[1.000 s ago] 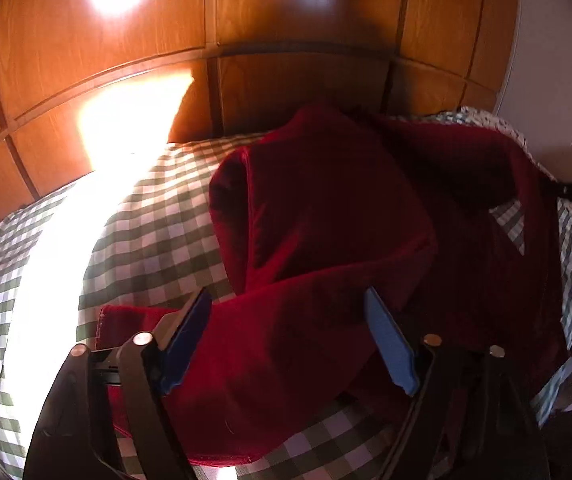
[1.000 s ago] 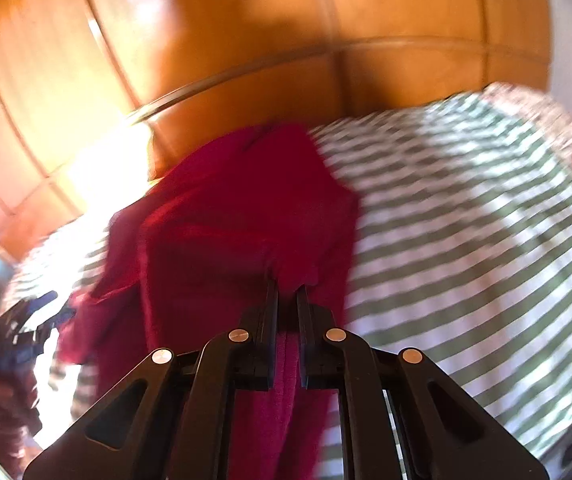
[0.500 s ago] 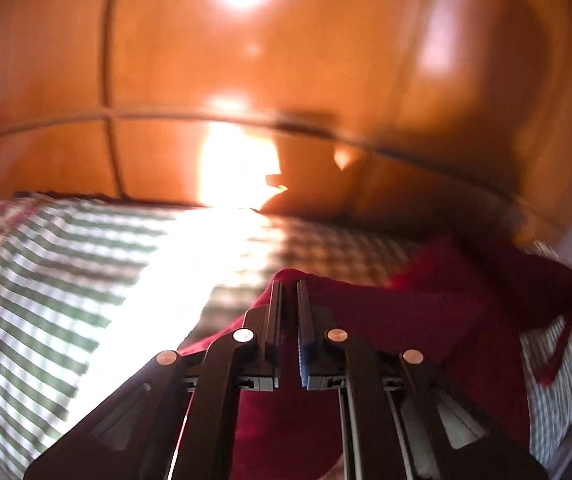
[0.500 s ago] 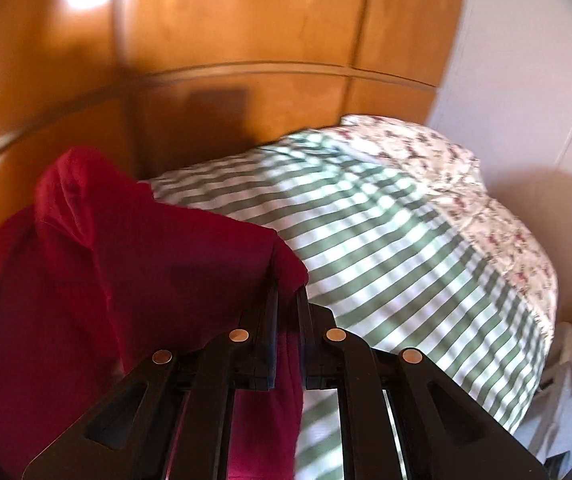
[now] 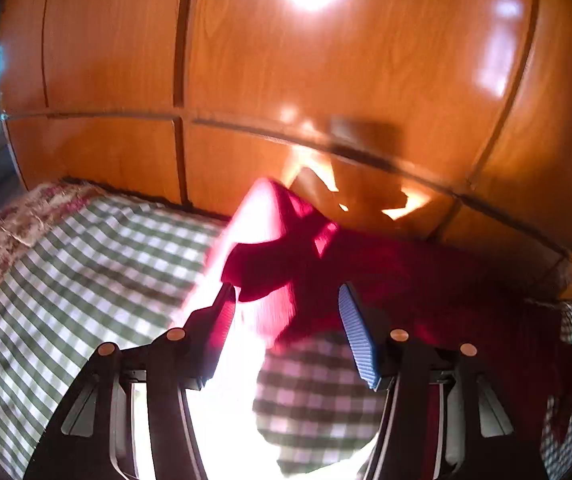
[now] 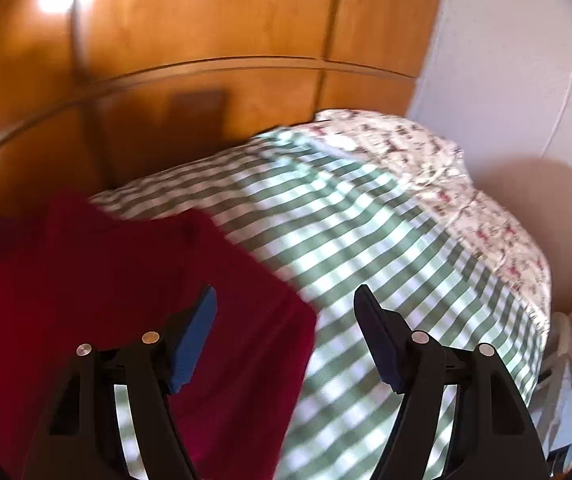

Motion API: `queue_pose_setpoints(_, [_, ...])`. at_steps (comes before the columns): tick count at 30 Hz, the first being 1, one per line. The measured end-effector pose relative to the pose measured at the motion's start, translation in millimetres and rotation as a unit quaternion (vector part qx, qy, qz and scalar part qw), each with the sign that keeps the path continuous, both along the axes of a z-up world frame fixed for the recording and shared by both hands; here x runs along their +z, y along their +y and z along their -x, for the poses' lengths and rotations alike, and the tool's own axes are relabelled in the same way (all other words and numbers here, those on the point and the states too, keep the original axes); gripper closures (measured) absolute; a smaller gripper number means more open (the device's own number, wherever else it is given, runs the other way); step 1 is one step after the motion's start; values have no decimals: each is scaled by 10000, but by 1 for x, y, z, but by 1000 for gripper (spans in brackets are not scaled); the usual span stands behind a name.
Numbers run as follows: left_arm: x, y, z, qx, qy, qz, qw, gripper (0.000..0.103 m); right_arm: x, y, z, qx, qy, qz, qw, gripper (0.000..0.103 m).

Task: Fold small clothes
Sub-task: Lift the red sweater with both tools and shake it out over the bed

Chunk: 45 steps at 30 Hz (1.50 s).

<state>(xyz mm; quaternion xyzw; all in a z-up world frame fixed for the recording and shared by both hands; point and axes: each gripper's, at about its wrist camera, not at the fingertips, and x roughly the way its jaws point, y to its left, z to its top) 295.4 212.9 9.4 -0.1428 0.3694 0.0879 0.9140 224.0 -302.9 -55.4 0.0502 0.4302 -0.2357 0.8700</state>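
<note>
While both sets of jaws are opening, no cloth is pinched in either.

Left gripper point(image 5: 286, 316): jaws parted about halfway, released. A sunlit flap of the red garment point(image 5: 426, 280) hangs blurred in the gap between the fingers, close to the left pad; contact cannot be told through glare and blur.

Right gripper point(image 6: 286, 320): jaws parted wide, released. Left finger point(image 6: 198, 328) over the red garment point(image 6: 106, 280), right finger over the bare bedcover; pads clear of the cloth.

Garment position: on the green-and-white checked bedcover point(image 5: 86, 272) of the bed, at the side near the wooden wardrobe point(image 5: 286, 80). Long axis across the bed, running from one gripper toward the other, roughly parallel to the wardrobe front. One corner raised and pointing up toward the wardrobe in the left wrist view.

Left wrist view only: raised corner, strong sun patch on the bedcover, floral fabric point(image 5: 14, 220) at the left end of the bed, window at far left.

Right wrist view only: flat, straight right edge of the garment, floral fabric point(image 6: 426, 168) at the far end, white wall point(image 6: 506, 60) beside the wardrobe point(image 6: 206, 20).
</note>
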Motion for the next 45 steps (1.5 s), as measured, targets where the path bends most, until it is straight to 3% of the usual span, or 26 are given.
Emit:
queue_pose_setpoints(4, [-50,-30,40,-835,405,937,9913,51,-8,44,46,811,122,-1222,9891,33])
queue_pose_setpoints(6, [-70,-47,59,-1087,536,1369,9831,51,-24,70,70,1210,387,-1810,9752,33])
queue_pose_setpoints(11, [-104,-91,85,-1392,828,2236,9611,51,-56,126,123,1703,950,-2848,9385,49])
queue_pose_setpoints(13, [-111,-104,89,-1449,824,2334,9580,51,-58,142,138,1817,959,-3003,9314,49])
queue_pose_setpoints(15, [-112,-116,89,-1534,799,2284,9581,72,-57,155,146,1925,921,-3088,9269,53])
queue_pose_setpoints(16, [-111,-123,88,-1603,843,2278,9567,89,-57,162,147,2004,954,-3092,9247,62])
queue_pose_setpoints(19, [-97,-124,92,-1582,737,2113,9617,92,-55,179,147,2162,1002,-2723,9322,91])
queue_pose_setpoints(21, [-82,-117,96,-1582,617,2003,9649,93,-43,182,146,2250,897,-2608,9345,93])
queue_pose_setpoints(28, [-7,-74,132,-1739,413,1980,9638,94,46,145,166,2564,22,-2124,9429,94])
queue_pose_setpoints(30, [9,-70,146,-1868,477,1803,9645,94,60,131,183,2552,-65,-2004,9459,94])
queue_pose_setpoints(32, [13,-67,157,-1969,609,1901,9599,91,57,123,194,2470,30,-1999,9482,94])
queue_pose_setpoints(34, [8,-67,167,-1951,706,1750,9624,79,41,116,202,2341,312,-1998,9510,94])
queue_pose_setpoints(35, [2,-65,172,-1852,705,1740,9646,58,32,114,206,2280,428,-2016,9516,94])
queue_pose_setpoints(37, [-17,-55,181,-1612,661,2011,9640,34,11,107,209,2131,677,-2190,9498,94])
queue_pose_setpoints(40, [-53,-49,194,-1350,848,2227,9618,34,-15,110,216,1985,940,-2160,9514,94])
queue_pose_setpoints(42, [-73,-52,205,-1358,971,2239,9602,34,-26,106,216,1850,1052,-2056,9552,74])
queue_pose_setpoints(43, [-83,-55,213,-1393,1055,2214,9594,34,-31,102,217,1769,1050,-2073,9564,55])
queue_pose_setpoints(44, [-91,-58,220,-1401,1125,2167,9596,34,-35,100,218,1713,1030,-2091,9572,45])
queue_pose_setpoints(45, [-97,-61,227,-1424,1172,2166,9587,34,-37,97,217,1656,1014,-2129,9576,45])
